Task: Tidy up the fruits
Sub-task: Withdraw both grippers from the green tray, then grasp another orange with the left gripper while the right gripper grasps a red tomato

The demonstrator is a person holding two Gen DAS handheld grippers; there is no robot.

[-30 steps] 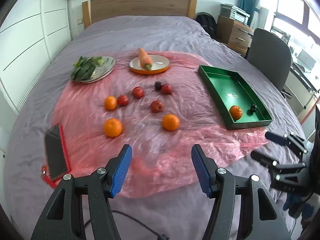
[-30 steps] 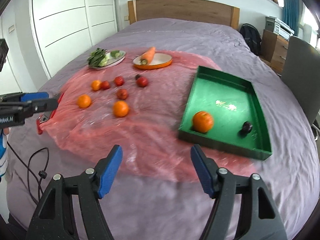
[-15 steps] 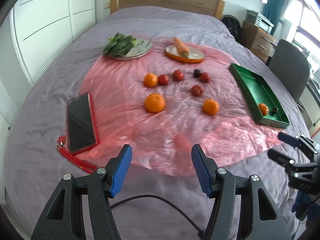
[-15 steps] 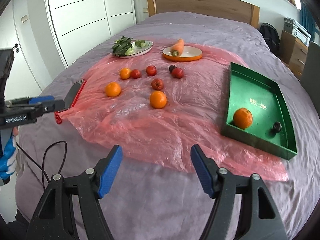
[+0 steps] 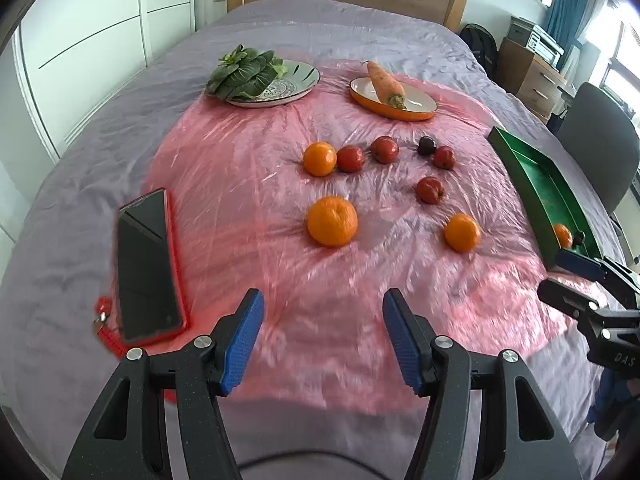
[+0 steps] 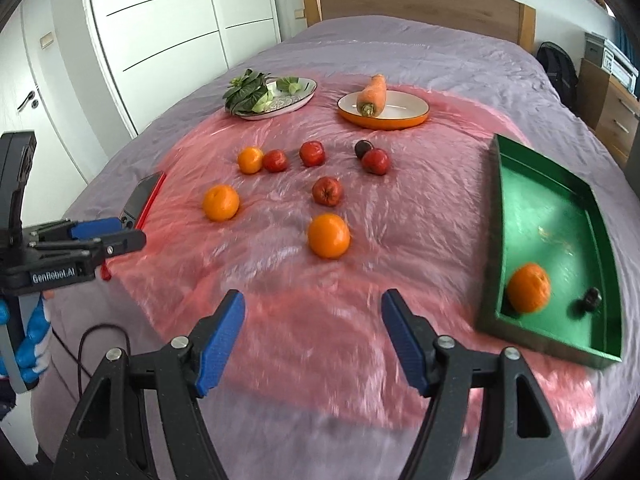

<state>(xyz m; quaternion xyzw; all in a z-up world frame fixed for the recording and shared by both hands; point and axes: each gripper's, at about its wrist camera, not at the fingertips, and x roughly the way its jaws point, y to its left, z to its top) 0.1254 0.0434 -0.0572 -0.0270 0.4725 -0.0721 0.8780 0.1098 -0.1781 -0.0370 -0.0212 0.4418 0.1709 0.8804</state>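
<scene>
Both the left gripper [image 5: 322,336] and right gripper [image 6: 314,338] are held wide open and empty above the near edge of the sheet [image 6: 280,300]. One orange [image 6: 529,287] and a dark fruit [image 6: 591,298] lie in the tray [image 6: 494,240]; the rest are scattered on the sheet. A next pick appears pending, likely the nearest orange [image 6: 328,236], to be approached, grasped gently and carried to the tray.

Crinkled glossy plastic sheet [image 6: 280,248]; matt cloth bedspread [image 6: 420,52]
</scene>
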